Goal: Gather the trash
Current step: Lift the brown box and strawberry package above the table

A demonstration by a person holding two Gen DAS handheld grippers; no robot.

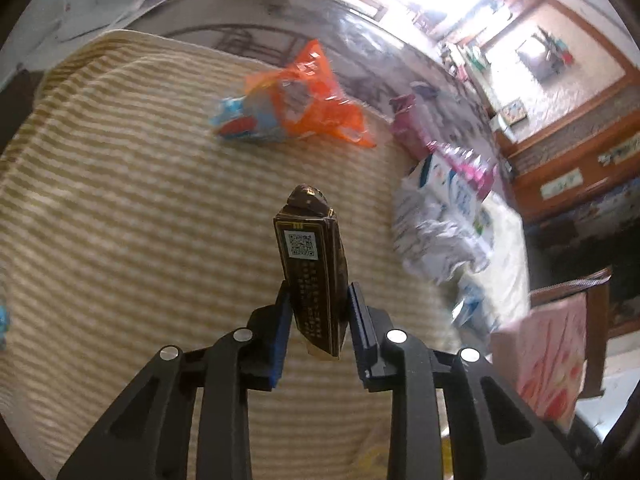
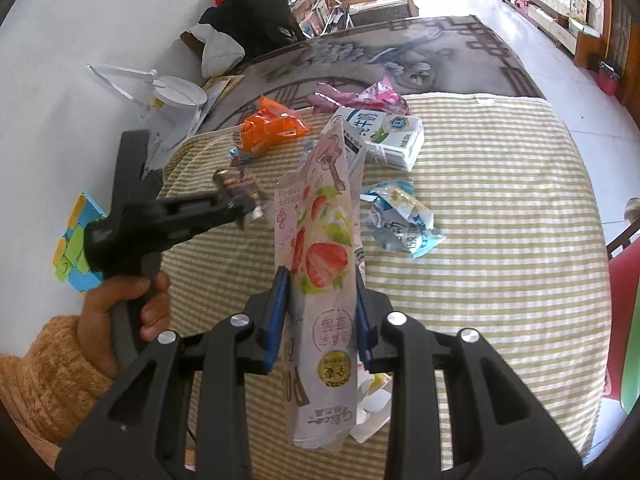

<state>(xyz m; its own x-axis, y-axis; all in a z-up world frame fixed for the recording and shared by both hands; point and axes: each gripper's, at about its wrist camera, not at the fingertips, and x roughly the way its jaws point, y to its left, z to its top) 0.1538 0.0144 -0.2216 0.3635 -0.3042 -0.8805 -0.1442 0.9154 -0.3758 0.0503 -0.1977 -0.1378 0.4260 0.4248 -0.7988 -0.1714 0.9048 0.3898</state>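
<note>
Your left gripper (image 1: 316, 312) clamps the dark carton (image 1: 312, 268) lengthwise, your right gripper (image 2: 320, 304) pinches the strawberry bag (image 2: 320, 248) (both full), while the orange wrapper (image 1: 304, 96) lies ahead, nearer your left.

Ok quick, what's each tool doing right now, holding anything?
Left tool: closed on the dark brown box with the QR label.
Right tool: closed on the strawberry snack bag, held upright over the striped cloth.
</note>
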